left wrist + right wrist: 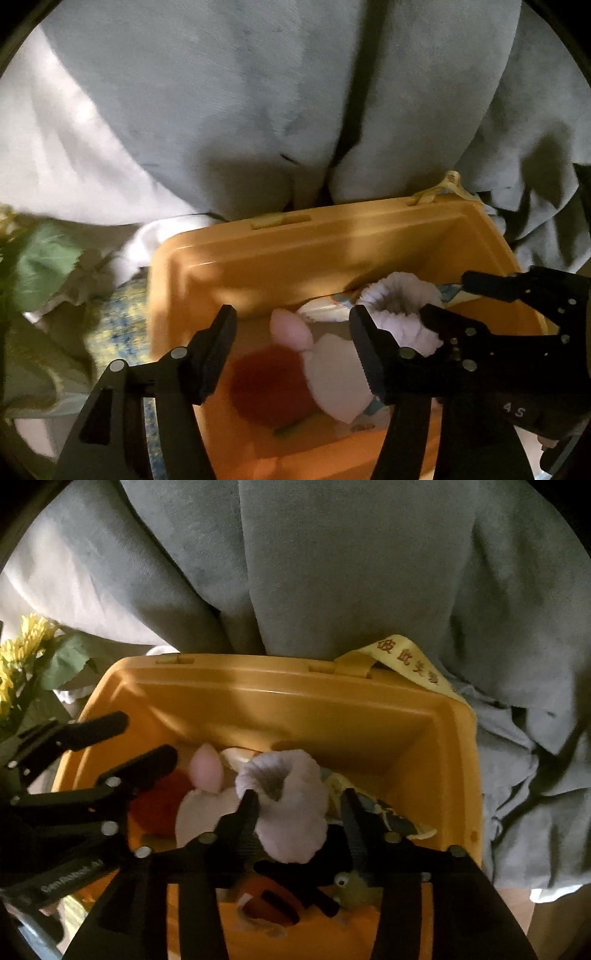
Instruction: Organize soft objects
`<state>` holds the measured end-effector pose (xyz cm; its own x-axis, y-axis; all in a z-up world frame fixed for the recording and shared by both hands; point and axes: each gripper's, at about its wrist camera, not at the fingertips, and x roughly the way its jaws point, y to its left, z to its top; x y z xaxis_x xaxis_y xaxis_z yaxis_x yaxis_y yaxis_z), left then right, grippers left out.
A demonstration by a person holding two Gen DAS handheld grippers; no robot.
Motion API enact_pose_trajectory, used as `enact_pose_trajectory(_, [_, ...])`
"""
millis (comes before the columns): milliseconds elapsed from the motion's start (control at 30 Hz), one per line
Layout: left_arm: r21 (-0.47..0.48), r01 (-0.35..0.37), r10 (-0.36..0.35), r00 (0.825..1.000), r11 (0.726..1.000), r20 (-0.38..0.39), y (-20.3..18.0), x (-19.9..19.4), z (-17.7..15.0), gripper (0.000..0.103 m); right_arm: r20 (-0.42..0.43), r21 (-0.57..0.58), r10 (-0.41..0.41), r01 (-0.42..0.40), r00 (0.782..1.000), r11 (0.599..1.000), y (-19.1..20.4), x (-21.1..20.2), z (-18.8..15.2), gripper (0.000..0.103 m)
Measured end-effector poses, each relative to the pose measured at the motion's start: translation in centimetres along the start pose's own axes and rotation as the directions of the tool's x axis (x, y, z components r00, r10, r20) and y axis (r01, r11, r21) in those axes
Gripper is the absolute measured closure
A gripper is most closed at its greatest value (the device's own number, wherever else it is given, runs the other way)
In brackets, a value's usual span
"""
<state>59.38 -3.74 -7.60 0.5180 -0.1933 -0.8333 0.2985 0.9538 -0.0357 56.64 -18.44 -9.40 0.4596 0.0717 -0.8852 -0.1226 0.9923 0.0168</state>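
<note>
An orange plastic bin (332,218) (258,672) holds several soft toys. My left gripper (291,343) hangs open over its left half, above a red plush (269,384) and a pink ear (288,328); a pale plush body lies against its right finger. My right gripper (297,805) is open over a white fluffy plush (284,801) (399,299). Its left finger touches the plush, while the right finger stands apart. Each gripper shows in the other's view: the right gripper (447,295) and the left gripper (144,738). A green googly-eyed toy (351,886) and a black plush (306,871) lie lower down.
The bin rests against grey sofa cushions (221,110) (332,572). A yellow ribbon with red characters (406,661) hangs over the bin's far rim. Yellow artificial flowers (22,646) with green leaves (40,266) lie to the left of the bin on patterned cloth.
</note>
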Motion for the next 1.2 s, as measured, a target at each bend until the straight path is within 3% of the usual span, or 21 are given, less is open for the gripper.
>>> enact_pose_trajectory(100, [-0.002, -0.058, 0.058, 0.998, 0.998, 0.027, 0.1, -1.5, -0.2, 0.034, 0.012, 0.000, -0.030, 0.030, 0.999, 1.000, 0.0, -0.7, -0.3, 0.046])
enact_pose_trajectory(200, [-0.005, -0.109, 0.109, 0.993, 0.994, 0.041, 0.3, -2.8, -0.5, 0.029, 0.027, 0.012, -0.068, 0.068, 0.997, 0.998, -0.1, -1.6, -0.7, 0.034])
enact_pose_trajectory(433, [-0.027, -0.217, 0.218, 0.973, 0.976, 0.072, 0.5, -6.6, -2.3, 0.020, 0.089, 0.034, -0.090, 0.087, 0.992, 0.996, 0.4, -4.8, -2.0, 0.033])
enact_pose_trajectory(600, [-0.063, -0.241, 0.248, 0.959, 0.968, 0.140, 0.3, -10.0, -4.2, 0.015, 0.183, 0.039, -0.096, 0.090, 0.979, 0.995, 1.6, -7.9, -3.5, 0.033])
enact_pose_trajectory(667, [-0.074, -0.237, 0.247, 0.955, 0.969, 0.166, 0.4, -11.6, -5.2, 0.013, 0.233, 0.048, -0.102, 0.093, 0.967, 0.995, 2.1, -9.3, -4.5, 0.033])
enact_pose_trajectory(867, [-0.091, -0.269, 0.284, 0.920, 0.959, 0.269, 0.3, -16.2, -8.4, 0.008, 0.354, 0.084, -0.138, 0.115, 0.925, 0.990, 3.9, -13.8, -8.2, 0.027])
enact_pose_trajectory(1000, [-0.083, -0.240, 0.254, 0.901, 0.967, 0.351, 0.4, -19.4, -11.1, 0.003, 0.430, 0.106, -0.187, 0.157, 0.883, 0.982, 5.5, -16.8, -11.4, 0.021])
enact_pose_trajectory(1200, [-0.067, -0.213, 0.222, 0.881, 0.975, 0.419, -0.2, -23.4, -15.0, 0.002, 0.478, 0.149, -0.202, 0.147, 0.855, 0.978, 7.4, -20.5, -15.6, 0.020])
